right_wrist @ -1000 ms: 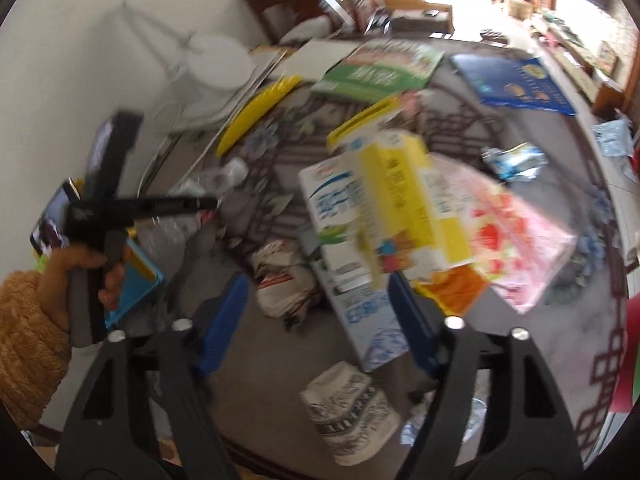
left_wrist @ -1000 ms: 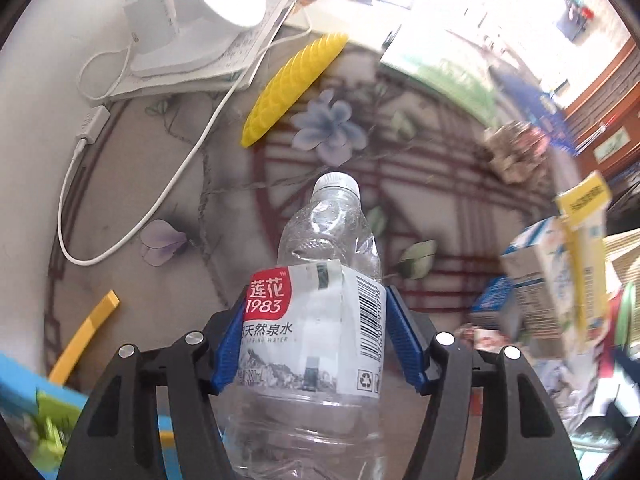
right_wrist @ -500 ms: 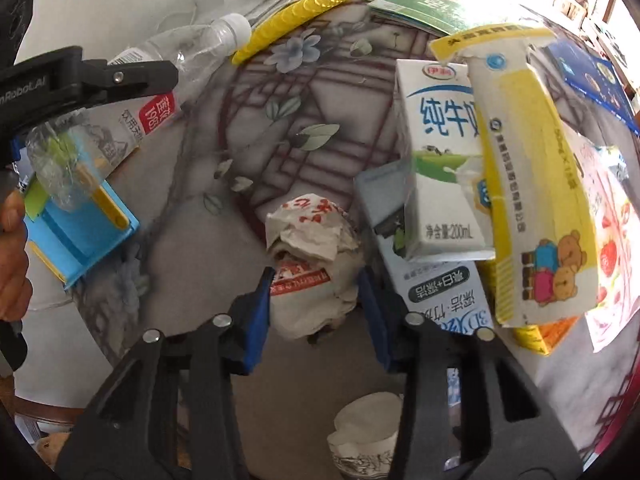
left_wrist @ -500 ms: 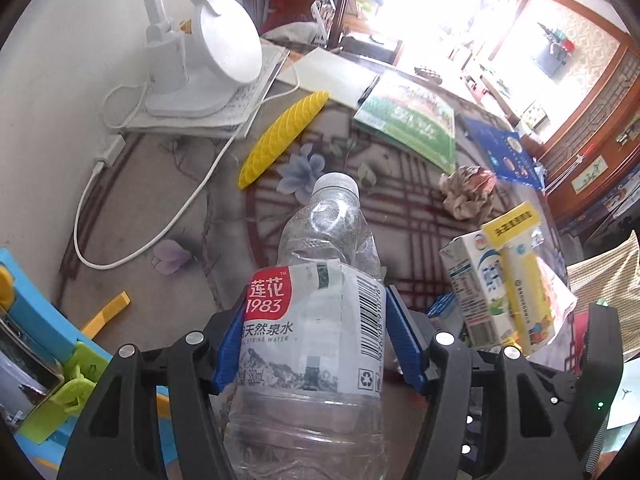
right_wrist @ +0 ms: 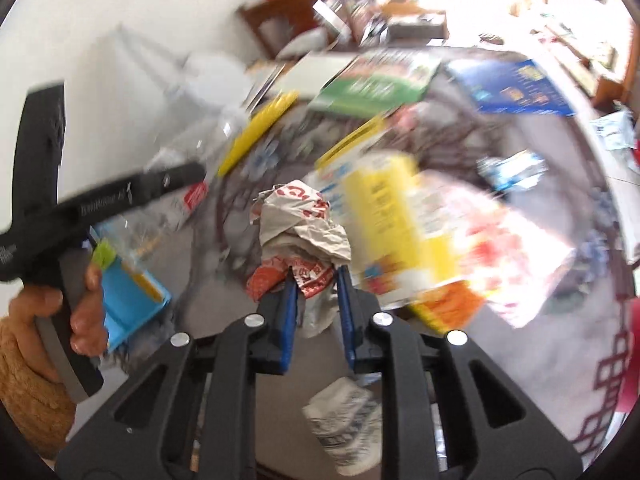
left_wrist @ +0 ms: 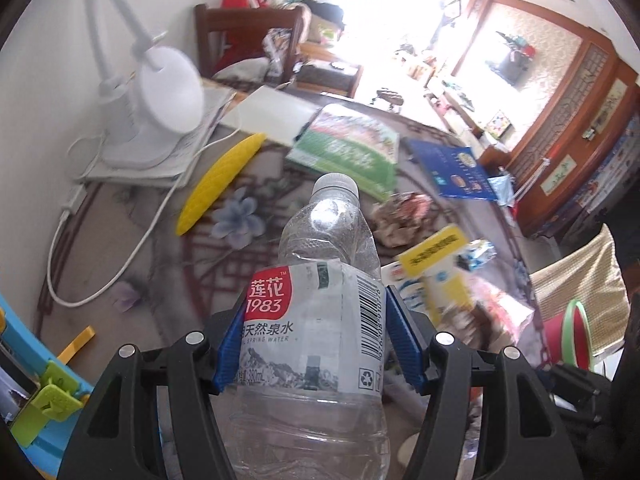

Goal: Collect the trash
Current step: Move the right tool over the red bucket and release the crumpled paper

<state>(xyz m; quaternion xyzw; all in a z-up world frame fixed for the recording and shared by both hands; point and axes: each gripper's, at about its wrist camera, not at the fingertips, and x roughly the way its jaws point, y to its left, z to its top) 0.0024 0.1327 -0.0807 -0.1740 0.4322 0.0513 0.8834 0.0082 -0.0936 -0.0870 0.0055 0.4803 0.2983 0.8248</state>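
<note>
The bottle (left_wrist: 316, 320) base runs off the lower edge; the cartons (right_wrist: 396, 232) on the tabletop (right_wrist: 520, 360) blur unreadably.

You see a clear bottle (left_wrist: 320, 320) with a red-and-white label, red-printed crumpled paper (right_wrist: 300, 236), and a grey surface (left_wrist: 132, 240) patterned with maroon lattice and flowers.

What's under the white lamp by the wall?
The white lamp stands on a flat stack of papers or booklets lying on the table. Its white cord trails off the stack. What the papers show under the lamp's base is covered.
</note>
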